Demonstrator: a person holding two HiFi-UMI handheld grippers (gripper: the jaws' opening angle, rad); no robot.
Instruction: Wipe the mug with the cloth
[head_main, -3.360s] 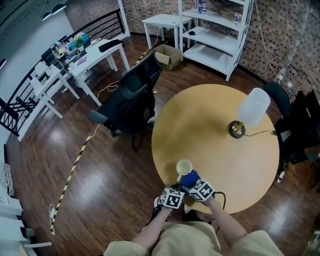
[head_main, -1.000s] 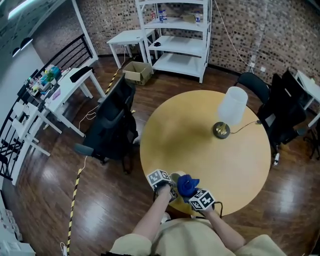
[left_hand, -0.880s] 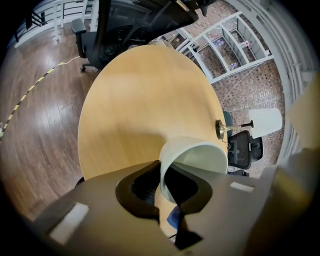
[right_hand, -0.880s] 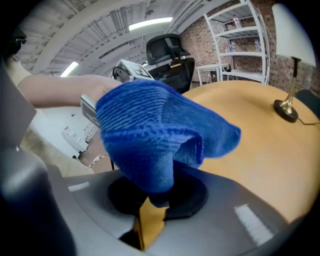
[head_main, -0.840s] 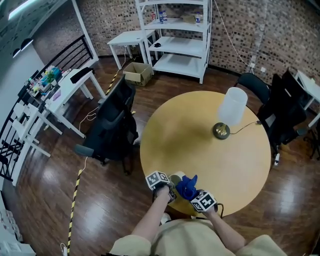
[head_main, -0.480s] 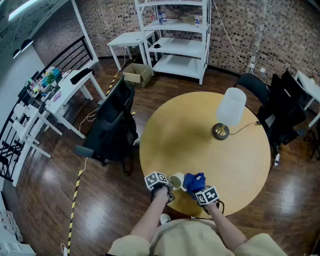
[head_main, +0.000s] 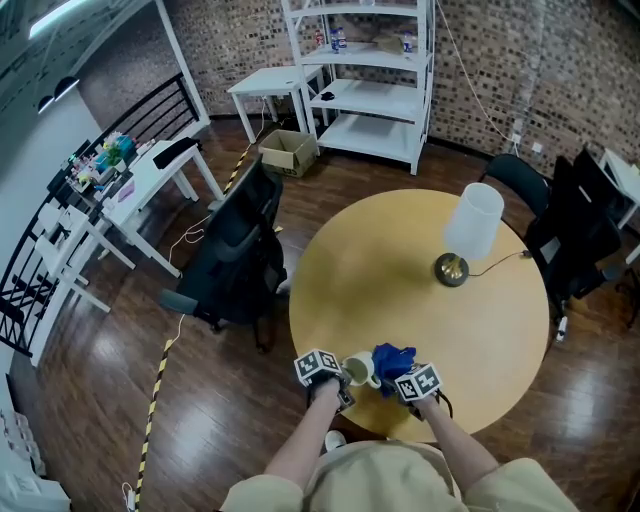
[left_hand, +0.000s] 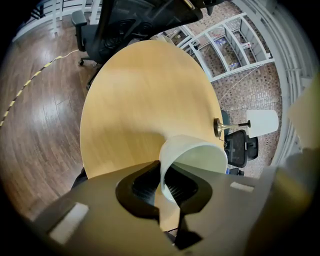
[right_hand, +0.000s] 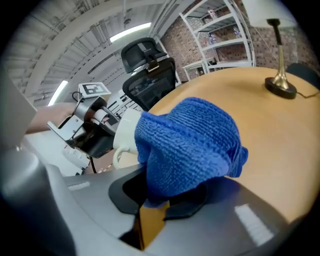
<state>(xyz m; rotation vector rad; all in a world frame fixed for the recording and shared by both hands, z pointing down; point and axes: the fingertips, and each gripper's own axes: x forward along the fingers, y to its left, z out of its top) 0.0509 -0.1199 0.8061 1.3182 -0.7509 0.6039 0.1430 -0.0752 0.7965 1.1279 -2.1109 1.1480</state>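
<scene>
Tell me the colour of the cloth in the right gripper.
Blue: the cloth has a knitted texture, clearest in the right gripper view.

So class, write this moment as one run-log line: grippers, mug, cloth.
left gripper: shut on mug rim | right gripper: shut on cloth | cloth: beside mug, contact unclear
</scene>
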